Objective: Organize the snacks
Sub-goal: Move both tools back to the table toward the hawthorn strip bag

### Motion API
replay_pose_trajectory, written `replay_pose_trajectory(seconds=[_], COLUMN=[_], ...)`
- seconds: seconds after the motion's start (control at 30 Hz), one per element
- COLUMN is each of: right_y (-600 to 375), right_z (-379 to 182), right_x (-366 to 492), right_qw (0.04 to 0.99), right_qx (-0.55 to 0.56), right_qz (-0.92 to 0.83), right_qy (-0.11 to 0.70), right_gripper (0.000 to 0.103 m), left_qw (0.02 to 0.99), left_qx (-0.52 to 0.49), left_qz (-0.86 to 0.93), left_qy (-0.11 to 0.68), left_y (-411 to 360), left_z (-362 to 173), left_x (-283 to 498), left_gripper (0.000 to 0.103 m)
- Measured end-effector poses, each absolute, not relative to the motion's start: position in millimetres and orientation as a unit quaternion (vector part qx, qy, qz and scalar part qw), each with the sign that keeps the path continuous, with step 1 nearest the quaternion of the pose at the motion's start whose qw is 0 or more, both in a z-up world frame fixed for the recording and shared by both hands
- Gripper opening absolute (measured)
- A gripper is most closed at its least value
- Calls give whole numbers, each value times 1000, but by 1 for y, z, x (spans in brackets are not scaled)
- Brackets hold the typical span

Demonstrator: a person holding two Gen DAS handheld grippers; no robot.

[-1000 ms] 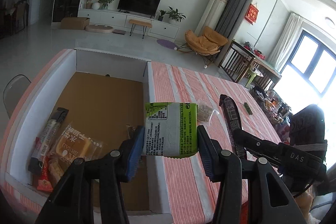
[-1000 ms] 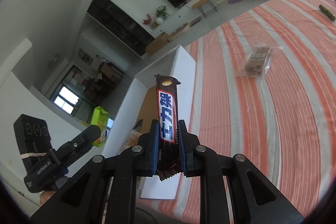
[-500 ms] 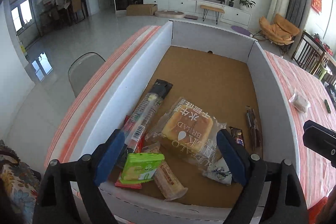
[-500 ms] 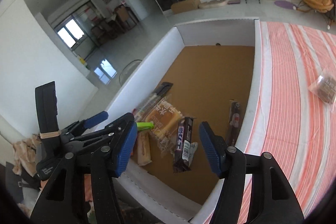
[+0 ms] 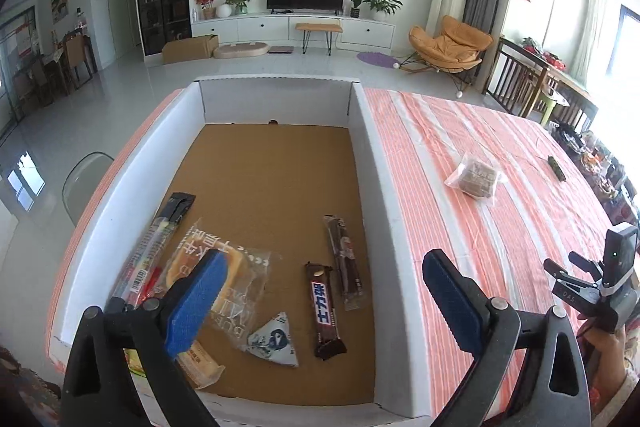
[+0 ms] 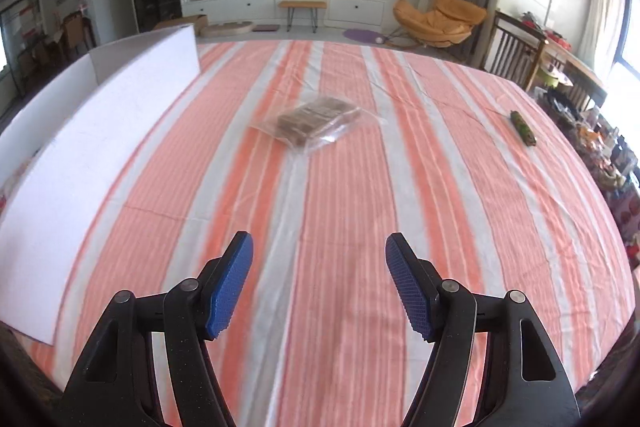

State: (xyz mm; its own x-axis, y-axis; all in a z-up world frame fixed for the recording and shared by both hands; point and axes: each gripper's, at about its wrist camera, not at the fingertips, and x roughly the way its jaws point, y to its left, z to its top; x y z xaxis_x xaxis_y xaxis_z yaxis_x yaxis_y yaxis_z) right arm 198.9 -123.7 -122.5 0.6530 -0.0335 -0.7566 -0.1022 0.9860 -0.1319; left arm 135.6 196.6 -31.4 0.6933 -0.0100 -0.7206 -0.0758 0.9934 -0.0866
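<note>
- Blue-padded jaws of the left gripper [image 5: 322, 301] stand wide apart with nothing between them; a second ago they clamped a green snack packet, and they have just been opening.
- Below them lies the white cardboard box [image 5: 370, 163] with a brown floor. The green packet is barely visible at its near left corner, mostly hidden behind the gripper.
- The right gripper [image 6: 319, 285] is also apart and empty, its jaws having just been opening. The chocolate bar [image 5: 325, 309] it held a second ago now lies flat in the box, beside a second dark bar [image 5: 345, 261] and a bread pack [image 5: 222, 287].
- The right gripper now faces the striped orange counter [image 6: 440, 187] rather than the box.
- Farther out, a clear bag of brown snacks [image 6: 316, 119] sits alone on the counter, well apart from the box; likely the next pick.
- A small dark item [image 6: 523, 128] lies beyond, near the far right edge.
</note>
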Motion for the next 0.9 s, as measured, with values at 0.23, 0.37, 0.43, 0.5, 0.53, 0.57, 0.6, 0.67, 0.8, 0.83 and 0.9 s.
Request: replay_pose_trajectory(seconds=[0.23,0.37,0.43,0.5,0.53,0.57,0.6,0.67,0.8,0.83,0.9], right_y=[-239,-249,-245,-242,-243,-245,-248,-251,-251,-251,-251], right_z=[-137,-139,-139,-139,-139,-139,-140,-140,-140,-140,-140], right_x=[214,203,203,202,202,201,200,199,198,199,199], right_qw=[861,864,865,865,865,865,865,865,865,865,865], right_qx=[136,166,163,168,174,181,189,204,210,208,205], right_qz=[-86,-95,-94,-90,-87,-85,-83,-78,-77,-77,-78], right_qy=[482,466,466,464,462,460,457,452,449,450,450], right_gripper=[74,73,74,76,76,76,76,76,76,77,77], left_qw=[903,873,858,839,831,826,825,825,820,816,807], left_qx=[32,88,121,141,144,146,148,155,167,170,177], left_qz=[-133,-202,-220,-230,-232,-230,-224,-213,-194,-196,-201], left_qy=[406,434,448,472,485,494,498,500,511,516,526], left_y=[74,11,-15,-35,-41,-48,-52,-58,-70,-72,-76], left_z=[2,-3,-15,-32,-42,-49,-58,-72,-100,-107,-120], left_x=[173,209,234,263,279,295,311,339,384,392,406], left_gripper=[98,98,98,98,98,98,98,98,98,97,97])
